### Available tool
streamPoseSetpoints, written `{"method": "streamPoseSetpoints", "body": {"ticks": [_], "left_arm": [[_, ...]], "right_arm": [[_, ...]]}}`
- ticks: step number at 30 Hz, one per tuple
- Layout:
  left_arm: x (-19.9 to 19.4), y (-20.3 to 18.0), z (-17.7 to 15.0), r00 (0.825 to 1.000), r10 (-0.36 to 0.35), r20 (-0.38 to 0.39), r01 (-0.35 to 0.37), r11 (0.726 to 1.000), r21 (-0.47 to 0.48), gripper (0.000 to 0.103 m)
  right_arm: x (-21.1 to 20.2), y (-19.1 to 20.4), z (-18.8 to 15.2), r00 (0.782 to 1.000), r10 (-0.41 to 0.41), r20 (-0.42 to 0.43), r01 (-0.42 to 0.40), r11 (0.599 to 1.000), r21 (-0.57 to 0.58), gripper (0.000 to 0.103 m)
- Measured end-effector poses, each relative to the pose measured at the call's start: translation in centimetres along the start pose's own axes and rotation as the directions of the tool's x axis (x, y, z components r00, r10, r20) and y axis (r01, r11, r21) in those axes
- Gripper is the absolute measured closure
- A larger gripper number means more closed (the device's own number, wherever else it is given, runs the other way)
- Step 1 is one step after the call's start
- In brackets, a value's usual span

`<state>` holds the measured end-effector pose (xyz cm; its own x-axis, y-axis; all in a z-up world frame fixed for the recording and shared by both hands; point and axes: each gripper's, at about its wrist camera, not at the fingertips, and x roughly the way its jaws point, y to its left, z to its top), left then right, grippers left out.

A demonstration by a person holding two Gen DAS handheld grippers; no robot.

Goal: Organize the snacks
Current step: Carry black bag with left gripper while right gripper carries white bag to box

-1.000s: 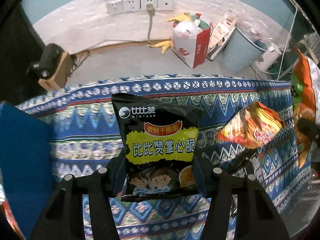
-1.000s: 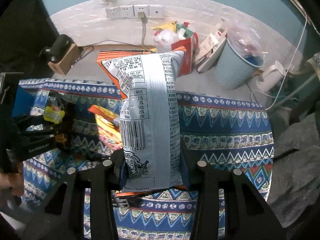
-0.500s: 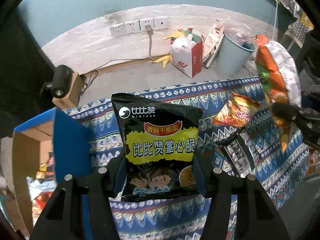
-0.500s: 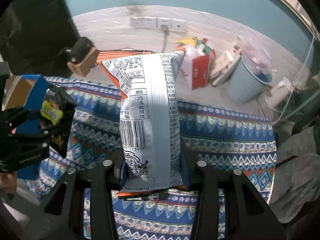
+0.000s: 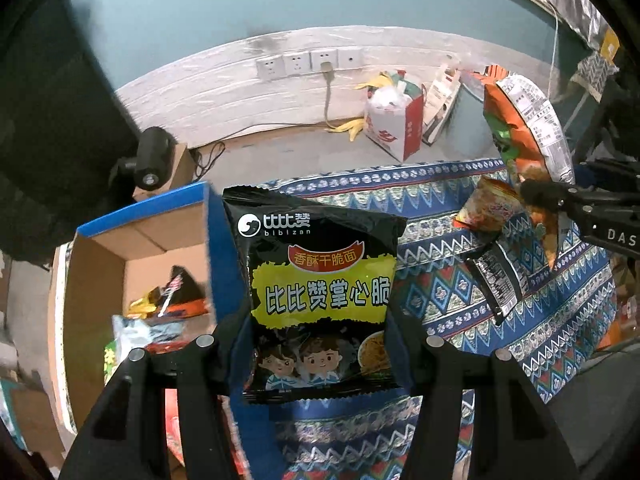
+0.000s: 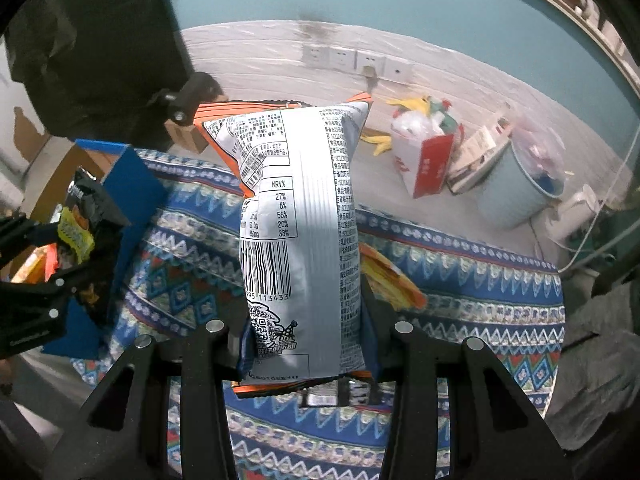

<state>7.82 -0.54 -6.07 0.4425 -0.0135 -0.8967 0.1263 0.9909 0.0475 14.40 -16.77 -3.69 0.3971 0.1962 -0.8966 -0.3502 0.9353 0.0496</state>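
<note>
While the right wrist view is hiding the cardboard box's point(image 5: 100, 256) inside, the left view is showing packets lying there. Left gripper point(image 5: 320, 344) fingers are clamping a black noodle packet point(image 5: 320, 280) above the patterned counter point(image 5: 440, 280); right gripper point(image 6: 304, 344) fingers are pinching a silver-backed chip bag point(image 6: 296, 220).

Left matte-black plastic two-finger tool point(image 5: 320, 344): two angular arms with triangular cut-outs, four round silver screw heads across the top, blue pads on the inner finger faces. Right matte-black plastic two-finger tool point(image 6: 306, 344): same build, same four silver screws, blue pads; seen from the left camera its side carries white letters "DAS".
</note>
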Motion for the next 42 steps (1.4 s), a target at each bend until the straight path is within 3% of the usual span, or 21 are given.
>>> {"method": "streamPoseSetpoints", "body": {"ticks": [23,29,42], "left_arm": [[-2.5,13.7,-4.4,0.997,0.063,0.037,-0.055,0.981,-0.184,0.044],[-2.7,16.0,-5.7,0.994,0.1,0.033,-0.09,0.972,-0.216,0.044],[-2.9,20.5,-6.4,0.995,0.099,0.019,-0.088,0.945,-0.315,0.044]], "right_arm": [[1.9,12.8,3.9,0.994,0.102,-0.029,-0.105,0.982,-0.16,0.063],[2.5,16.9,5.3,0.99,0.137,-0.04,-0.142,0.971,-0.195,0.063],[5.6,24.7,8.1,0.968,0.227,-0.106,-0.245,0.946,-0.213,0.063]]}}
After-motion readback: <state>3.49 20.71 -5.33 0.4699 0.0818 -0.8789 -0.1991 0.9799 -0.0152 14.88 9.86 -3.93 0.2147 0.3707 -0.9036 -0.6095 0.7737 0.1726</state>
